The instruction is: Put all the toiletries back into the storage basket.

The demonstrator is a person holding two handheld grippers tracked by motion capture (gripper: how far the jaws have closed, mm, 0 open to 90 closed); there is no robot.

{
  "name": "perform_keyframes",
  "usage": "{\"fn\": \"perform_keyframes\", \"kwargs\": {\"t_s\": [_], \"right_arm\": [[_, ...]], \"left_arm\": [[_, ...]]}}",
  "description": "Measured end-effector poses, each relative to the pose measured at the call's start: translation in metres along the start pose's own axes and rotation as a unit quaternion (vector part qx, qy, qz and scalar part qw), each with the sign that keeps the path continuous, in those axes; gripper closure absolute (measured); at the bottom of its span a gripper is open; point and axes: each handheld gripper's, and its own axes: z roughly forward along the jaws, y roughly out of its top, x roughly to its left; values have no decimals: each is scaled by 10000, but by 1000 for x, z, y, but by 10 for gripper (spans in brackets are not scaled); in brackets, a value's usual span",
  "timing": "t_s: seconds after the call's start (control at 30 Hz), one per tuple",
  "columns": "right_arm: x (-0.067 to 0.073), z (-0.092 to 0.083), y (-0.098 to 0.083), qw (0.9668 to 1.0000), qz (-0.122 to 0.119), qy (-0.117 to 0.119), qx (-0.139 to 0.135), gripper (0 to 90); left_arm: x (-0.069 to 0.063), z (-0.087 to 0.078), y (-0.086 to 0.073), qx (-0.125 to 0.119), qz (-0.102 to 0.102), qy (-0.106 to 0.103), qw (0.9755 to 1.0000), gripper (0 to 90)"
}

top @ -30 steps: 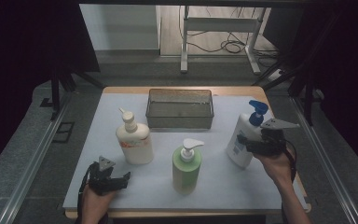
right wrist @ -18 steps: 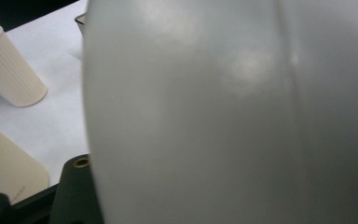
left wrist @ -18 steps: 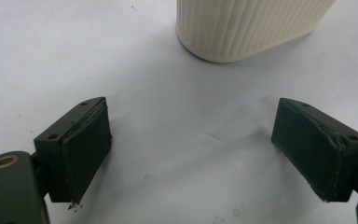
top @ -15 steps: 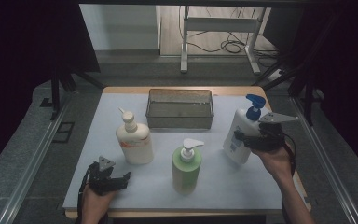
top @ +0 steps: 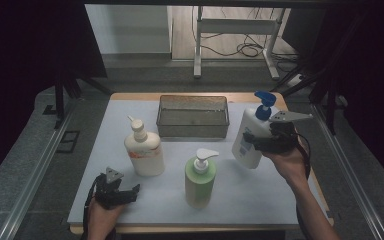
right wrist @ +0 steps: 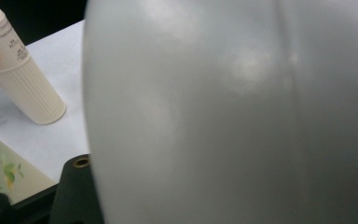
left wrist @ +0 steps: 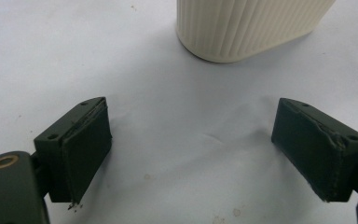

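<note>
Black pads stand wide apart on your left gripper (top: 114,192), at the near left of the table (top: 290,200); nothing lies between them, and they rest low over the white sheet with the ribbed base of the cream pump bottle (left wrist: 249,25) just beyond. To the right of that bottle stands a green pump bottle (top: 200,177), upright, with the mesh basket (top: 192,116) at the far middle. On the right, your right gripper (top: 260,141) clamps the white bottle with the blue pump (top: 252,131) round its body, jaws partly closed on it. That bottle tilts, its top leaning to the right, and its base hangs clear of the sheet, right of the basket. Its pale grey-white side (right wrist: 233,112) looms smooth and glossy in the right gripper view.
</note>
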Motion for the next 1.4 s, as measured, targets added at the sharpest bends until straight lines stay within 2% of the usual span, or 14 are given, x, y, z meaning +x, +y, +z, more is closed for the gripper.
{"fn": "perform_keyframes", "kwargs": {"t_s": [0.3,0.83,1.4], "right_arm": [[5,7,17,10000,-55,39,-29,378],[22,33,44,9996,-258,58,-11,379],[29,57,64,9997,-252,42,-53,379]], "left_arm": [[0,0,0,2,-1,0,10000,115],[0,0,0,8,3,-1,10000,115],[0,0,0,6,-8,-2,10000,115]]}}
